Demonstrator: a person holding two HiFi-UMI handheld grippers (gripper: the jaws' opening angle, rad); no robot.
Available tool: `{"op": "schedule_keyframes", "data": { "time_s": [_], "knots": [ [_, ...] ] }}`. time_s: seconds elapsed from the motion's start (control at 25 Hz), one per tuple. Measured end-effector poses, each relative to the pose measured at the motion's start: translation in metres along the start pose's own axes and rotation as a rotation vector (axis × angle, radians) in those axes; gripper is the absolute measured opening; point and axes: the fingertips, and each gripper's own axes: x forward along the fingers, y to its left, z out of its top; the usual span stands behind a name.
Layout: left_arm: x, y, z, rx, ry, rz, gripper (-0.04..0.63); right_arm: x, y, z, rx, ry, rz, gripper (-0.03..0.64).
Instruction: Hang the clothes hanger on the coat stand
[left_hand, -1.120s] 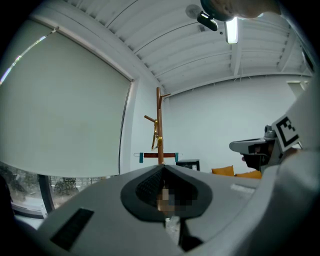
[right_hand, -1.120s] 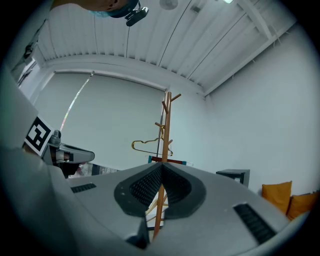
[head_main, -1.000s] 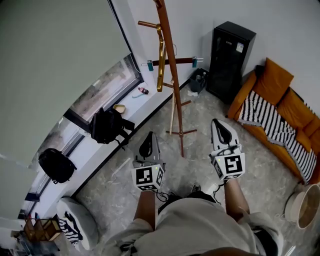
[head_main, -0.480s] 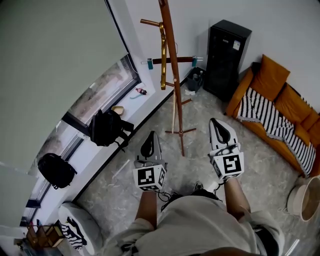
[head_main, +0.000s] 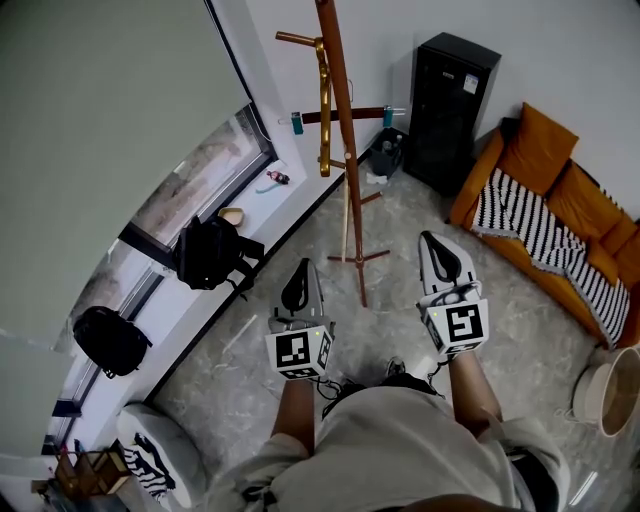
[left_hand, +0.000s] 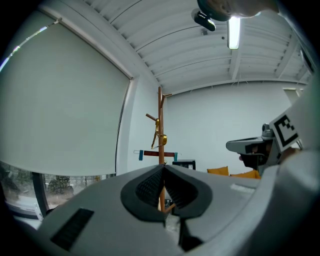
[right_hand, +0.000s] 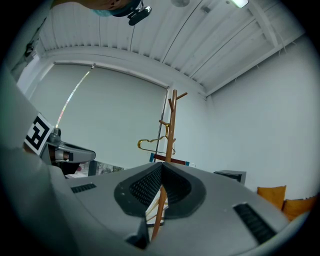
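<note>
Tall brown wooden coat stand (head_main: 340, 130) rising ahead of the person, gold metal clothes hanger (head_main: 323, 110) hanging from its upper peg, left tongs (head_main: 298, 280) and right tongs (head_main: 440, 255) hovering well apart from it, both pressed together, gripping nothing

The sticker (head_main: 469, 84) on the black cabinet (head_main: 445, 125) is too small to read.

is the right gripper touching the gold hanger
Apart. The head view shows the right gripper held low, with a stretch of floor between it and the coat stand, where the gold hanger hangs high up.
</note>
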Motion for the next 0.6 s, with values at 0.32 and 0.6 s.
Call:
{"op": "schedule_keyframes", "data": {
  "time_s": [0.32,0.6],
  "knots": [
    [0.008,-0.001,-0.007,0.0,0.018,0.001,0.009,0.005,-0.003,-0.011,0.013,0.027,0.01,0.005],
    [0.014,-0.01,-0.009,0.003,0.029,0.002,0.009,0.008,-0.008,-0.009,0.005,-0.012,0.027,0.005]
  ]
}}
